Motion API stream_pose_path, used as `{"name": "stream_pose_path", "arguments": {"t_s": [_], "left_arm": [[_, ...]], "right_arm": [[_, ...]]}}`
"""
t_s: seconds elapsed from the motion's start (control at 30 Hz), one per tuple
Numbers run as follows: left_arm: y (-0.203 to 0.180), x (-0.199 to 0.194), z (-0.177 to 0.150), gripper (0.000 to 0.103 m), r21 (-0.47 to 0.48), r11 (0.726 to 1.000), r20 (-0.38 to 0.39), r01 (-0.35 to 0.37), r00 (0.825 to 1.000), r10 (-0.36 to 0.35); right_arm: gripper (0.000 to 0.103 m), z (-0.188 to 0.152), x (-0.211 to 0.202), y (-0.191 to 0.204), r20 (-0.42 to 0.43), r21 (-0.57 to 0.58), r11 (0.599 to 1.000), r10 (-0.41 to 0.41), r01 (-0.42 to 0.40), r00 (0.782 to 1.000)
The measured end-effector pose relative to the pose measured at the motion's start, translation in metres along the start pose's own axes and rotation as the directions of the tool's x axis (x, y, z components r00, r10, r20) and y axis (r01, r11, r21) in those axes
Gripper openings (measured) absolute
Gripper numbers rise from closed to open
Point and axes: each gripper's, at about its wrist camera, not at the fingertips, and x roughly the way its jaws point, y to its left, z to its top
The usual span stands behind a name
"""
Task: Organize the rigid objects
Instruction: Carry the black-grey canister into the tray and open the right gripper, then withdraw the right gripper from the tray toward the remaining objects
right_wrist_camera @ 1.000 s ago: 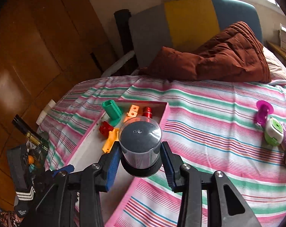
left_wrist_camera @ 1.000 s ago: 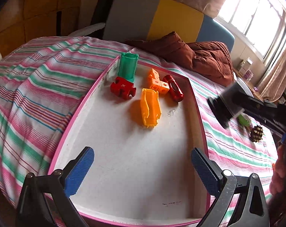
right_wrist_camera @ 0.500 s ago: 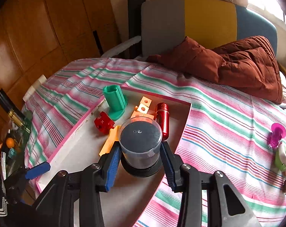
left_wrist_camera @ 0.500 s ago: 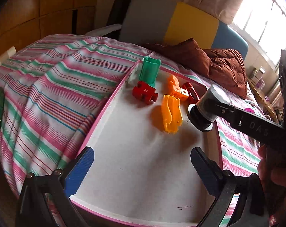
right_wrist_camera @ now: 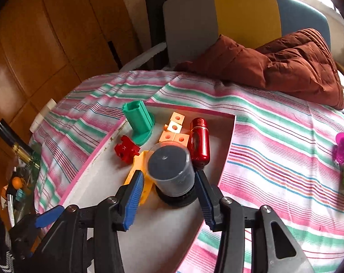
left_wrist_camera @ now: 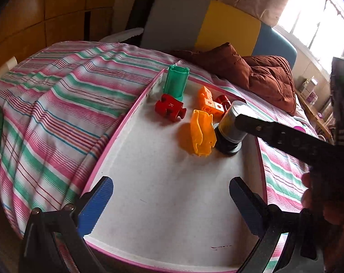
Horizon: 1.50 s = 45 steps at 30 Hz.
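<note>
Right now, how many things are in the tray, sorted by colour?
Green: 1, the green holder
Red: 2, the red block and red cylinder
Orange: 1, the orange cube cluster
Yellow: 1, the yellow piece
Clear and black: 1, the disc case
Total: 6

Left gripper [left_wrist_camera: 170, 202]: black angular frame, two fingers [left_wrist_camera: 95, 204] faced with ribbed blue pads, silver screw heads at finger pivots

Right gripper [right_wrist_camera: 169, 194]: same black body, ribbed blue pads on fingers [right_wrist_camera: 132, 201], round silver screws on top, triangular cut-outs in frame; faint embossed lettering on its side in left wrist view, illegible
</note>
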Motion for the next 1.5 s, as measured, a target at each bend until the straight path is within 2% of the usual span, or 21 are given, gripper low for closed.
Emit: {"name": "stream_pose_path", "arguments": {"t_s": [0.07, 0.33, 0.57, 0.67, 0.93, 1.1, 1.27, 1.5], "left_arm": [[0.000, 0.001, -0.001, 0.103, -0.002, 1.000, -0.006, 0.002, 1.000, -0.002], [-0.005, 0.001, -0.004, 0.103, 0.015, 1.000, -0.001, 0.009, 1.000, -0.009], [-0.010, -0.001, -0.006, 0.103, 0.037, 0.998, 0.001, 0.058, 0.998, -0.058], [-0.018, -0.003, -0.009, 0.103, 0.061, 0.996, 0.009, 0.071, 0.997, -0.072], [-0.041, -0.015, -0.019, 0.103, 0.151, 0.977, 0.033, 0.148, 0.987, -0.155], [-0.058, -0.023, -0.025, 0.103, 0.186, 0.961, 0.028, 0.203, 0.977, -0.212], [-0.081, -0.030, -0.032, 0.103, 0.226, 0.947, 0.014, 0.230, 0.971, -0.239], [-0.117, -0.036, -0.043, 0.103, 0.304, 0.917, -0.010, 0.259, 0.963, -0.269]], "right_arm": [[0.047, -0.002, -0.008, 0.000, 0.009, -0.004, 1.000, 0.014, -0.014, 1.000], [0.047, -0.009, -0.022, 0.002, 0.007, -0.018, 1.000, -0.013, 0.013, 1.000], [0.047, -0.026, -0.026, -0.007, -0.068, -0.013, 0.996, -0.090, 0.089, 0.994], [0.047, -0.038, -0.027, -0.021, -0.118, 0.003, 0.991, -0.129, 0.130, 0.985], [0.047, -0.063, -0.044, -0.071, -0.166, 0.085, 0.977, -0.181, 0.197, 0.969], [0.047, -0.077, -0.062, -0.106, -0.184, 0.087, 0.961, -0.244, 0.263, 0.952], [0.047, -0.086, -0.079, -0.142, -0.201, 0.117, 0.939, -0.297, 0.324, 0.933], [0.047, -0.094, -0.099, -0.176, -0.194, 0.147, 0.921, -0.330, 0.360, 0.924]]}}
